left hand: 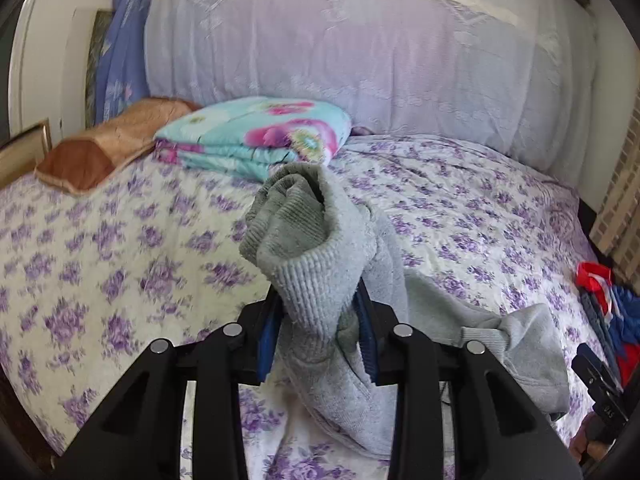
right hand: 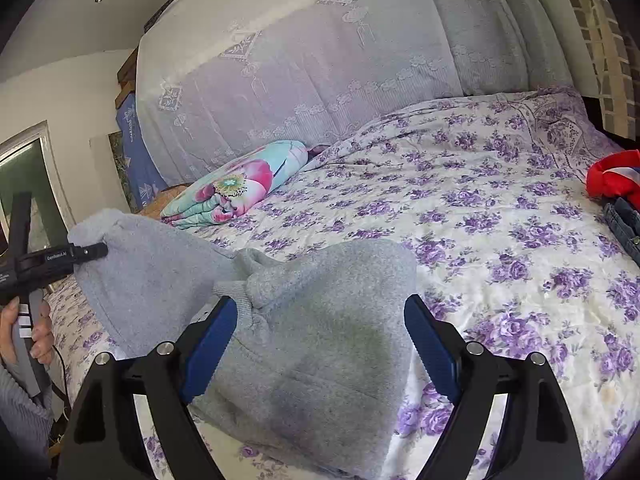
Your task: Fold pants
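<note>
Grey sweatpants (left hand: 320,248) lie on a bed with a purple-flowered sheet (left hand: 120,240). My left gripper (left hand: 320,320) is shut on one ribbed end of them, and the fabric bunches up above its blue pads. In the right wrist view the left gripper (right hand: 92,250) holds that end lifted at the far left, with a person's hand (right hand: 24,328) on its handle. The rest of the pants (right hand: 312,340) rests on the sheet. My right gripper (right hand: 320,344) is open wide, low over the pants, with the grey fabric between its blue fingers (right hand: 208,344).
A folded turquoise flowered blanket (left hand: 256,136) and a brown pillow (left hand: 108,140) lie at the back of the bed. A tall pile under white lace cloth (left hand: 360,60) stands behind them. Red and blue clothes (right hand: 612,176) and jeans (right hand: 624,220) sit at the bed's right edge.
</note>
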Demonstrator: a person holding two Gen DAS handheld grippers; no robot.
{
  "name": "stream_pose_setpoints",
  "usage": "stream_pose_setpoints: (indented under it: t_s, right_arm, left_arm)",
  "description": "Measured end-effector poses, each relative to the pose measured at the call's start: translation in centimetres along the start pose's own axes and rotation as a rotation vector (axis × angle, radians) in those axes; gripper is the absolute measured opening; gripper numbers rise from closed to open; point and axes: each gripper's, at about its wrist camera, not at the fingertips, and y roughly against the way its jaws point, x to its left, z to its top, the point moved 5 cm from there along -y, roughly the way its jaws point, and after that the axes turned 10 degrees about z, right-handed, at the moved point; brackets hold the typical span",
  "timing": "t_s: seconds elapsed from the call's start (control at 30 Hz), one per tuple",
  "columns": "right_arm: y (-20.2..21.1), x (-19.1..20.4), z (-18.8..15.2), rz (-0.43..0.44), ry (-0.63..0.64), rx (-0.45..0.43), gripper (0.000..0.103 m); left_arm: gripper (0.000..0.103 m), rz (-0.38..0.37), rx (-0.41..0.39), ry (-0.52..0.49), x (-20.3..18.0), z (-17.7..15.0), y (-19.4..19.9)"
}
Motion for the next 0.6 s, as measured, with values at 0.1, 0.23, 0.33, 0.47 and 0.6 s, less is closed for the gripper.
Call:
stream_pose_setpoints:
  t_s: [0.1, 0.23, 0.33, 0.47, 0.6]
  right_arm:
    - [1.2, -0.8, 0.2, -0.017, -0.005, -0.022, 0.086]
    - [2.9, -2.1, 0.2, -0.047, -0.015, -0.036, 0.086]
    - [4.4, -3.4, 0.0, -0.073, -0.023, -0.050, 0.086]
    - [6.8, -6.0, -0.2, -0.124, -0.058, -0.089, 0.087]
    - [8.7, -9.2, -0.7, -0.159, -0.135, -0.121, 0.087]
  left_arm:
    - [0.033, -0.005, -0.064, -0.110, -4.3, 1.1, 2.2]
    - [0.033, -0.040, -0.121, -0.232, -10.3, 1.5, 4.0]
    - [0.033, -0.084, -0.139, -0.311, -15.1, 0.9, 4.7]
    - [0.032, -0.133, -0.141, -0.416, -21.0, -1.8, 5.0]
    - [0.031, -0.159, -0.099, -0.537, -25.8, -6.2, 3.8]
